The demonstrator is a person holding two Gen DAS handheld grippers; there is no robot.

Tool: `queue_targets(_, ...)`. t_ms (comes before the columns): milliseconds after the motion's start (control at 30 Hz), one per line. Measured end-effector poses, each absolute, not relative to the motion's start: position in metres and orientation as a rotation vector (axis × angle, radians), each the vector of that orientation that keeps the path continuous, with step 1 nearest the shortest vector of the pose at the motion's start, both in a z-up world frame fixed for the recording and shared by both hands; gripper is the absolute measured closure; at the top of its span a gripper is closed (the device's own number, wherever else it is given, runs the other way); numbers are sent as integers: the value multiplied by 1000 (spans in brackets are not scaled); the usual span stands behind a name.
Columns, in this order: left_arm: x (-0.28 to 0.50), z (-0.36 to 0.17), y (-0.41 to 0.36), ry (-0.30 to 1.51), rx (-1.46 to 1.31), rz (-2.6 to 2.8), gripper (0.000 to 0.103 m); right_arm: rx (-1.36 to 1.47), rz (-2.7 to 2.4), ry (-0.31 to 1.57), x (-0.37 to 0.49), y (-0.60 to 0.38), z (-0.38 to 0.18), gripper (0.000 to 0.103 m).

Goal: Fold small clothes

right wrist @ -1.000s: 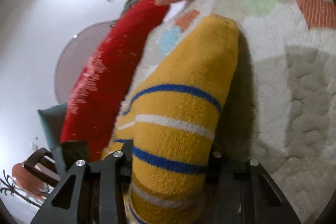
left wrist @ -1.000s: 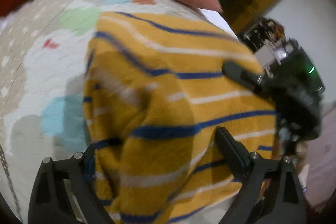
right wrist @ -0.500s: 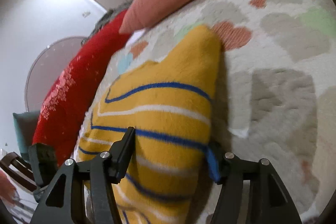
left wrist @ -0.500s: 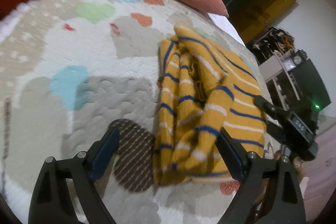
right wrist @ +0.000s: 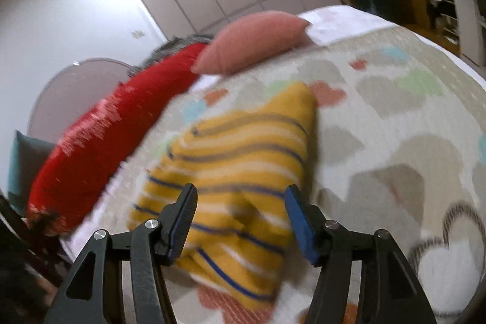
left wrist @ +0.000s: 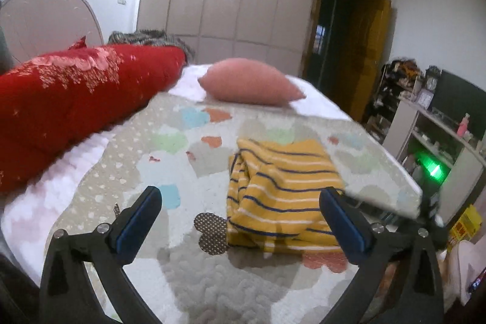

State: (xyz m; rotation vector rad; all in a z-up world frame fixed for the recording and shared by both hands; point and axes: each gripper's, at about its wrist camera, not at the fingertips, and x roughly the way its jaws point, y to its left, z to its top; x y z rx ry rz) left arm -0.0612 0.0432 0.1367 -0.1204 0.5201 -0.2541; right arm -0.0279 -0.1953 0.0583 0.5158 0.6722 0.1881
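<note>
A small mustard-yellow sweater with blue and white stripes (left wrist: 279,181) lies folded on the heart-patterned blanket (left wrist: 182,172). My left gripper (left wrist: 240,196) hovers above and in front of it, its jaws opening to their widest, and no fabric is caught between them. In the right wrist view the same sweater (right wrist: 243,148) lies blurred just past my right gripper (right wrist: 240,192). That gripper is open, with the cloth beneath and beyond its blue pads (right wrist: 299,220) and not pressed by them.
A red embroidered quilt (left wrist: 76,99) lies along the left of the bed and a pink pillow (left wrist: 249,84) rests at its head. The bed's right edge drops off toward cluttered shelves (left wrist: 425,126). Closet doors and a dark doorway stand behind.
Both grippers let go of the sweater and drew back. The left one rose and tipped up, so the room comes into view. The sweater now lies folded on the blanket.
</note>
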Motion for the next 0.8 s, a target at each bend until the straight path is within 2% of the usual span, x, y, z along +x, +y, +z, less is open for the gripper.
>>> queue_targets(233,-84,136,31,559,-114,-277,0,496,183,739,-63,-184,40,37)
queue_targets(533,-141,162,14,434,-18,-228,0,453,155,692,-104,-177,63,34)
queue_targets(667,-138,161,8,543,-32,-311,0,423,144,670,-112,-175,72,32)
queue_targets(800,-142,157,-2,551,-12,-319,0,405,132,672,-116,-174,70,32)
